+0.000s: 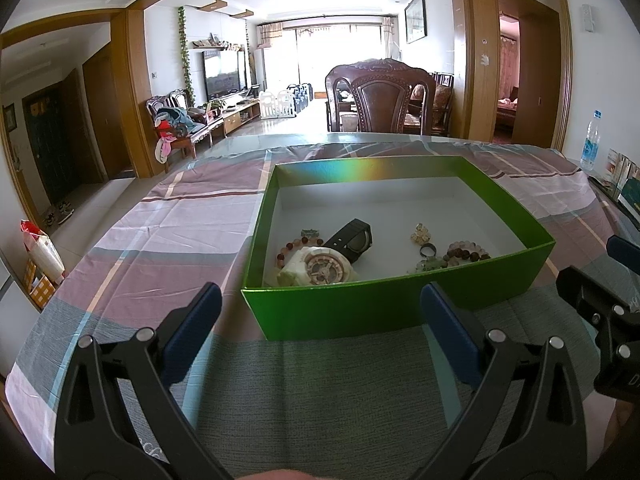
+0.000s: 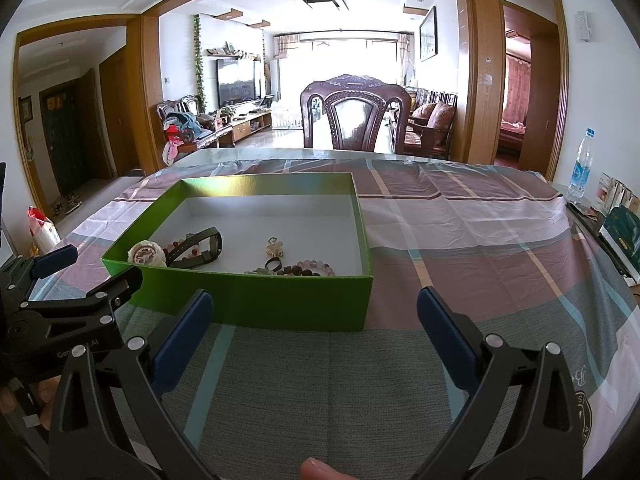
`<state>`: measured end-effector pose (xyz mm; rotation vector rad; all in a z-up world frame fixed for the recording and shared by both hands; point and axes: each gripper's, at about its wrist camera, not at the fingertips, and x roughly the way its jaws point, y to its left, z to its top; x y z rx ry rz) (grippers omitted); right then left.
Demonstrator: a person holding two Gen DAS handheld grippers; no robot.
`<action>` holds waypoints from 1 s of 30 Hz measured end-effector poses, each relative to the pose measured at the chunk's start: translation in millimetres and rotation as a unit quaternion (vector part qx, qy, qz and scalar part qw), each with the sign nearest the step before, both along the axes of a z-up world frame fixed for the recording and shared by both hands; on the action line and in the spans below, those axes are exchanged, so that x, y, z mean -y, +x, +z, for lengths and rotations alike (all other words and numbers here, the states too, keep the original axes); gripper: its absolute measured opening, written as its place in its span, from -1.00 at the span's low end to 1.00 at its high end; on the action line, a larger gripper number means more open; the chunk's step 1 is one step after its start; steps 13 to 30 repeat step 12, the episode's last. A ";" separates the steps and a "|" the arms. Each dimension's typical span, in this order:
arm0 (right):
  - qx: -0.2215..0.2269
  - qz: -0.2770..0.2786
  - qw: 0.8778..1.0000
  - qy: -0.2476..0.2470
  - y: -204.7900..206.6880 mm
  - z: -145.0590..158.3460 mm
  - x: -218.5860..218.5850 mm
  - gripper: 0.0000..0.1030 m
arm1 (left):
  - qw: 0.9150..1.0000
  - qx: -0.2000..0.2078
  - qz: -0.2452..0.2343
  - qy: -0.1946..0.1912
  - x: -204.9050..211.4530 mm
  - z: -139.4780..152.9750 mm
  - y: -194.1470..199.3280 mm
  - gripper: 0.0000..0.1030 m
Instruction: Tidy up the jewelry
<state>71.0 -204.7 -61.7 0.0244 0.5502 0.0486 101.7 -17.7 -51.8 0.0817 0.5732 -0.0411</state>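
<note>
Plaid-clothed dining table (image 1: 192,216) in a bright living room, wooden chair (image 2: 354,116) at the far side, water bottle (image 2: 582,168) off to the right. Green box (image 1: 360,312) in the middle, already holding every piece in sight: white watch (image 1: 324,268), black watch (image 1: 354,236), 2 bead bracelets, a ring (image 1: 428,249) and a gold charm (image 1: 421,234), all crowded toward the near wall. Left gripper (image 1: 320,320) and right gripper (image 2: 314,320) both spread wide and empty just short of the box, so gathering looks complete or nearly so; next, probably a reach over the near wall to separate pieces, calling for a narrow, careful pinch.
</note>
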 end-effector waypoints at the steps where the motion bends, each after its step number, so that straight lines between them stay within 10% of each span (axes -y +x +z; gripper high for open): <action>1: 0.000 0.000 1.000 0.001 0.1 -0.1 -0.1 0.93 | 1.000 0.000 0.001 0.001 -0.3 0.0 -0.2 0.91; 30: -0.040 0.006 0.999 0.001 8.1 -12.2 -7.2 0.93 | 1.000 -0.006 0.001 -0.002 -2.8 0.5 1.3 0.91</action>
